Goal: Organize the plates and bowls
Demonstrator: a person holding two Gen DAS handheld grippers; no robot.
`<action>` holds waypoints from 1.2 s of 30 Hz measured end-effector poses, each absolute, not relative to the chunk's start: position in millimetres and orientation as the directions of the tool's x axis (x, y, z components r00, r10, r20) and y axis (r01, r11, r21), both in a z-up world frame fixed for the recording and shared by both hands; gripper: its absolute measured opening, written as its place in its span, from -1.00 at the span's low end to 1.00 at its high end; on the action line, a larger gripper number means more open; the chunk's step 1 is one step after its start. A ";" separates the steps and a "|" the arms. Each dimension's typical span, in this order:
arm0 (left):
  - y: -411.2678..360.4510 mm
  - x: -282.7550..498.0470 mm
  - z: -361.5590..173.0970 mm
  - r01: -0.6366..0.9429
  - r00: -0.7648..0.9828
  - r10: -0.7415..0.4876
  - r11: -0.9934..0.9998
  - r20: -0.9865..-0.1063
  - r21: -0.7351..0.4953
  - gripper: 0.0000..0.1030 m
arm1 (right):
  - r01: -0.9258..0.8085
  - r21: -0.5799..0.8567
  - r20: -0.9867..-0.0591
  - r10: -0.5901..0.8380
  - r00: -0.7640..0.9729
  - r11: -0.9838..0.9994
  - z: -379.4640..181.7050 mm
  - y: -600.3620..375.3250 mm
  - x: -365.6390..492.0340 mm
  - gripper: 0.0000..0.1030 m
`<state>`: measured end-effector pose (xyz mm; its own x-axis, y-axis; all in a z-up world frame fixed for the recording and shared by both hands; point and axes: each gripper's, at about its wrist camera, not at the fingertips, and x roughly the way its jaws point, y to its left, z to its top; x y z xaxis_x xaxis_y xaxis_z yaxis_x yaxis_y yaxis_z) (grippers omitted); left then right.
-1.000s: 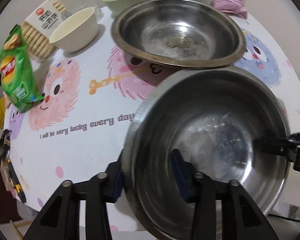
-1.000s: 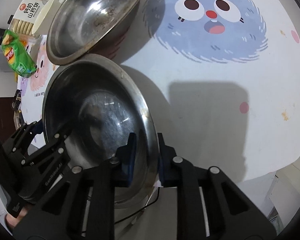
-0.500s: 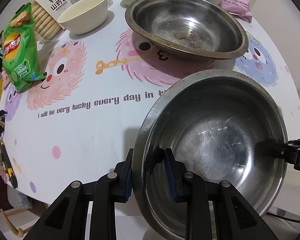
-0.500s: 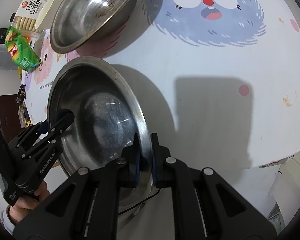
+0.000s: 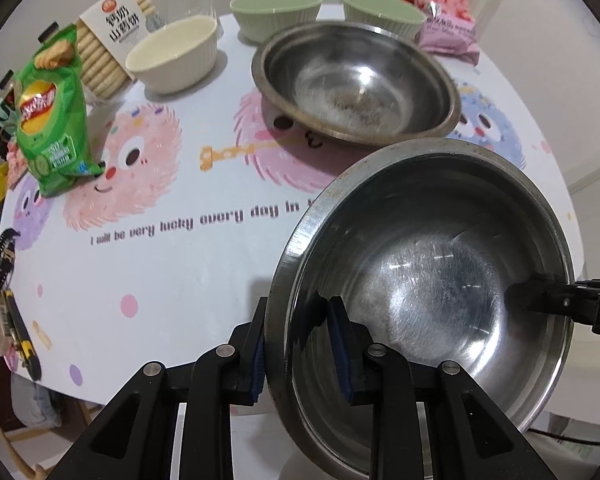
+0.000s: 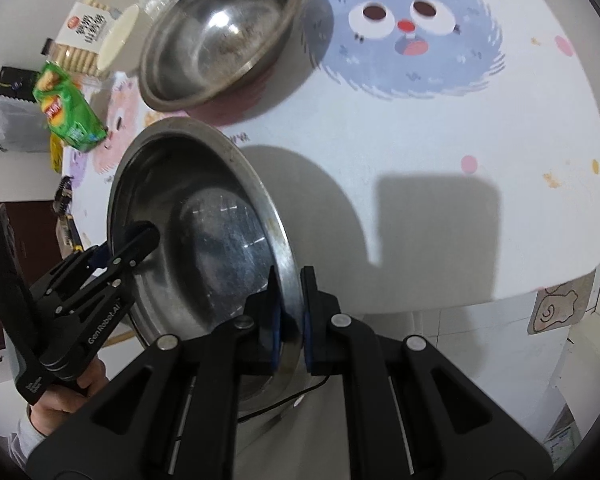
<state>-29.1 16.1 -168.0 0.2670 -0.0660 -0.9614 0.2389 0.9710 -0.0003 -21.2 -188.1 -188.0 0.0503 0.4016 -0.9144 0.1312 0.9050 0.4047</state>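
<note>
Two black grippers pinch one wide steel basin [image 5: 428,280] at lower right: left gripper [image 5: 300,344] and right gripper [image 6: 288,312] each clamp its rim. Nothing looks stacked: second steel basin [image 5: 356,84], cream ribbed bowl [image 5: 172,56] and two green ribbed bowls [image 5: 276,10] sit apart along the top.

A round table [image 5: 148,264] with a white cartoon-monster cloth fills most of both views. Pale wall [image 5: 532,28] shows at upper right, light tiled floor [image 6: 500,344] at lower right.
</note>
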 end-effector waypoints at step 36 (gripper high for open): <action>11.4 146.3 -133.7 0.128 0.365 0.006 0.990 -0.931 0.057 -0.45 | 0.061 0.351 -0.921 0.333 0.201 0.935 -137.6 -184.7 152.0 -0.76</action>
<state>146.3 11.4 -133.7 0.3649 0.0064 -0.9310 0.1279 0.9902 0.0569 152.0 -184.7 -137.6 0.2006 0.3327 -0.9214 0.0607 0.9345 0.3507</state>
